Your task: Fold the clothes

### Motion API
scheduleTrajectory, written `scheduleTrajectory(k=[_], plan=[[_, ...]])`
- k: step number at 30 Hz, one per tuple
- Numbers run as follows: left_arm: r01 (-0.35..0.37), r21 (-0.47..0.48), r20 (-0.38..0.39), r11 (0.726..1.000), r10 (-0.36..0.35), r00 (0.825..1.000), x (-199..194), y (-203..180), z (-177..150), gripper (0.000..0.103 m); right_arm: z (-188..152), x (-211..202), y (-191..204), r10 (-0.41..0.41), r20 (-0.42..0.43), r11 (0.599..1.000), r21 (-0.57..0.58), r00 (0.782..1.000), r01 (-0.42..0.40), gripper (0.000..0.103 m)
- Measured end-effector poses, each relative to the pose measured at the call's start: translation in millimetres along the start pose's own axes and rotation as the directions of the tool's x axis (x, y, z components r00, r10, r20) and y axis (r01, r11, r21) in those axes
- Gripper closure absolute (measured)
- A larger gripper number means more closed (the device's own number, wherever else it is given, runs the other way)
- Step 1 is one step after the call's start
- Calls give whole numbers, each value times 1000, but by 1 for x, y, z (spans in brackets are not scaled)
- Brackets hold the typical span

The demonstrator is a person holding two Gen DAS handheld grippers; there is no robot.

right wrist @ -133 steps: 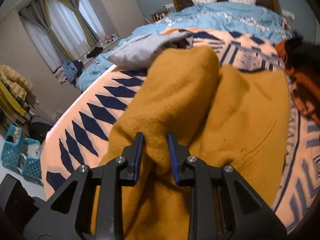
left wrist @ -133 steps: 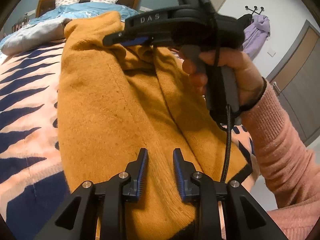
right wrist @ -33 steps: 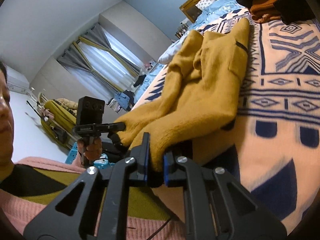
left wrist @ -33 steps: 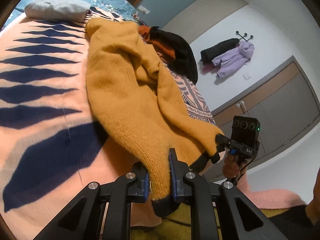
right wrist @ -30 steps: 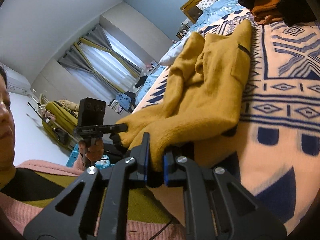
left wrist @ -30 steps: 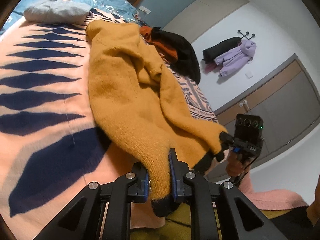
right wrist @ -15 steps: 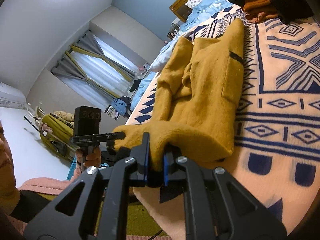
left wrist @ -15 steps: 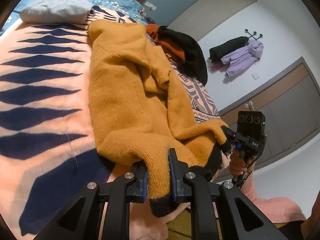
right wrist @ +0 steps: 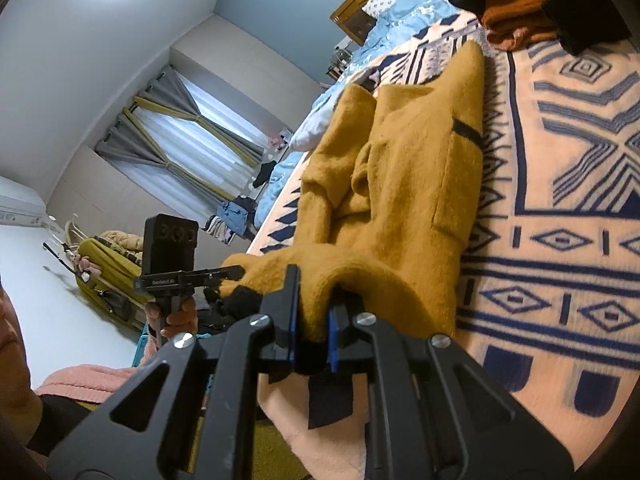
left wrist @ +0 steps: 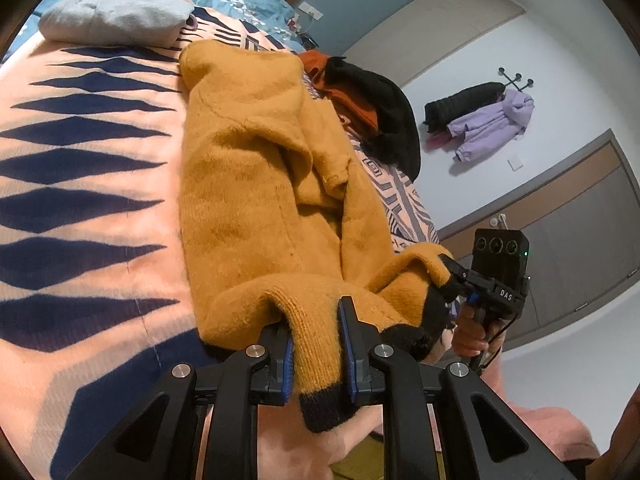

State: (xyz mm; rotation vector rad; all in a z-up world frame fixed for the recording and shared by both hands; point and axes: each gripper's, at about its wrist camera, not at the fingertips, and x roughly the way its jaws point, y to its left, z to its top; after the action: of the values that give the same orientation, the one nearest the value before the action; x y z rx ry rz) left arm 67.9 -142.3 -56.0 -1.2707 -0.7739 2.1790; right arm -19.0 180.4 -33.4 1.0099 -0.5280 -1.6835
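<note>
Mustard sweater lengthwise toward headboard, hem clamped in left claw and right claw.

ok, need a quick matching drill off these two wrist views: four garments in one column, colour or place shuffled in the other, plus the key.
Things:
1. sweater clamped in both claws
2. folded garment near the blue duvet
3. jacket on the wall hooks
4. top garment of the pile beside the sweater

Descriptions:
A. black
B. mustard yellow
C. lilac
D. grey

Pairs: 1-B, 2-D, 3-C, 4-A
</note>
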Motion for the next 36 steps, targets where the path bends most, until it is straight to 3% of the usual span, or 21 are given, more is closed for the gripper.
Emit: scheduleTrajectory(k=[36], plan=[[-55, 74, 71, 996, 50, 996, -16, -28, 59, 86, 58, -4, 24, -13, 56, 994, -106, 998, 19, 89]])
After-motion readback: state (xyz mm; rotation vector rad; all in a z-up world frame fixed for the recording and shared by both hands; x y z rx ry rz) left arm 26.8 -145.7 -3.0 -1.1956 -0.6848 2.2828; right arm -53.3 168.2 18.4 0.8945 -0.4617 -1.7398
